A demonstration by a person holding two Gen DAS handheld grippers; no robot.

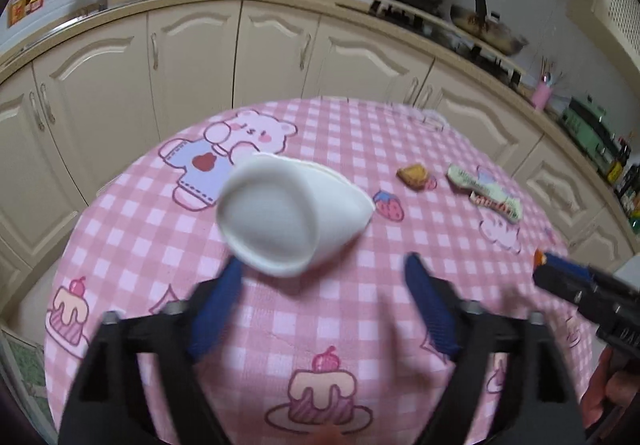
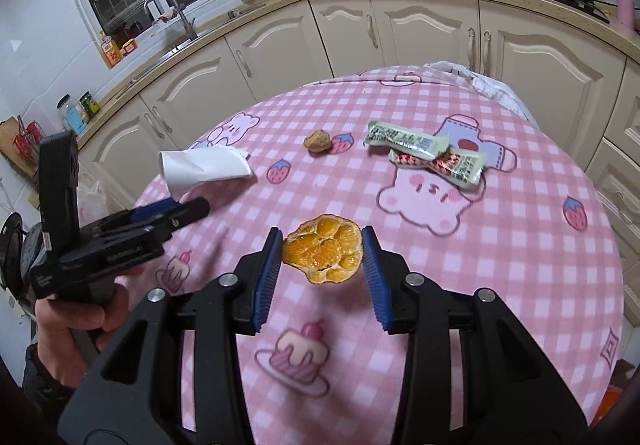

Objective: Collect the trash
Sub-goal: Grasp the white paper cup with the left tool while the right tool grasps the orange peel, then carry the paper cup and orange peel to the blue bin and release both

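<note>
Orange peel (image 2: 322,254) between right gripper (image 2: 322,265) pads (both touching); crushed paper cup (image 1: 286,215) on tablecloth (image 1: 360,325) ahead of left gripper (image 1: 324,309), jaws wide.

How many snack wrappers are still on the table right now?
2. The green wrapper lies toward the table's far right; the red-patterned wrapper sits just nearer, partly tucked under it. More could be hidden beneath.

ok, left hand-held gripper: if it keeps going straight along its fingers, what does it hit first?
Most likely the crumpled white paper cup, lying on its side on the pink checked tablecloth just ahead of the open left hand-held gripper. Depth is unclear; it may be slightly above it.
</note>
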